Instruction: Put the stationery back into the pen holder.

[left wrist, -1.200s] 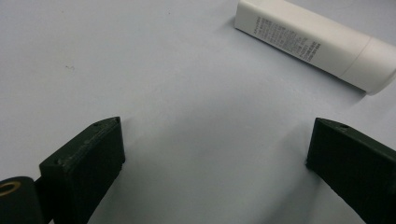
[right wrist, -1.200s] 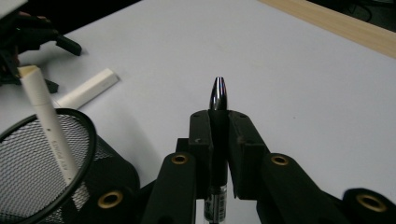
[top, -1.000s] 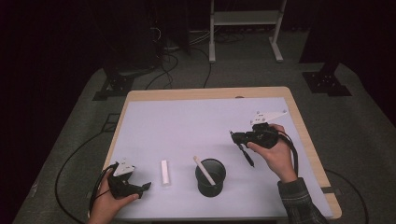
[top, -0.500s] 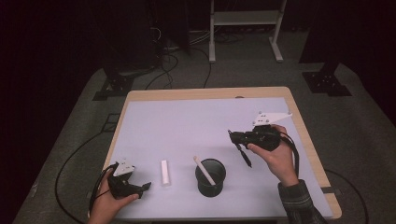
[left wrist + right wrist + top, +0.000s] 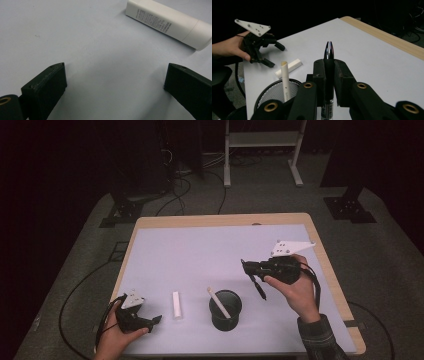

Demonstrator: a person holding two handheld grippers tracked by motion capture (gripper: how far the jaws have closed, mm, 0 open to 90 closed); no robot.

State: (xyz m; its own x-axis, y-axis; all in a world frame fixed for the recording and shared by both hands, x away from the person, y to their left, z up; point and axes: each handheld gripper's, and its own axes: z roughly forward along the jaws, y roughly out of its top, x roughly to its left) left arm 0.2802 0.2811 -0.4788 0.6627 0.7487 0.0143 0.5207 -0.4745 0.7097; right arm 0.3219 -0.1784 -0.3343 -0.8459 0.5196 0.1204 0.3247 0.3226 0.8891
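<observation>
My right gripper (image 5: 248,266) hovers above the table's right half, shut on a black pen (image 5: 259,287) that hangs slanting down from it. In the right gripper view the pen's silver tip (image 5: 328,51) sticks up between the closed jaws (image 5: 328,65). A black mesh cup (image 5: 226,312) stands near the front middle with a white pen (image 5: 218,301) leaning in it. A white tube (image 5: 176,305) lies left of the cup. My left gripper (image 5: 156,320) rests at the front left, open, its jaws (image 5: 115,82) empty, with the tube (image 5: 170,23) lying ahead of them.
The white tabletop (image 5: 200,255) has a wooden rim (image 5: 220,220). Cables trail over the grey floor (image 5: 80,285) at the left. A metal stand (image 5: 262,150) is behind the table. The cup (image 5: 275,93), tube (image 5: 288,68) and left gripper (image 5: 265,53) lie ahead in the right gripper view.
My right gripper has lifted a little and drifted right with the black pen in it. The left gripper, cup and tube have stayed put.
</observation>
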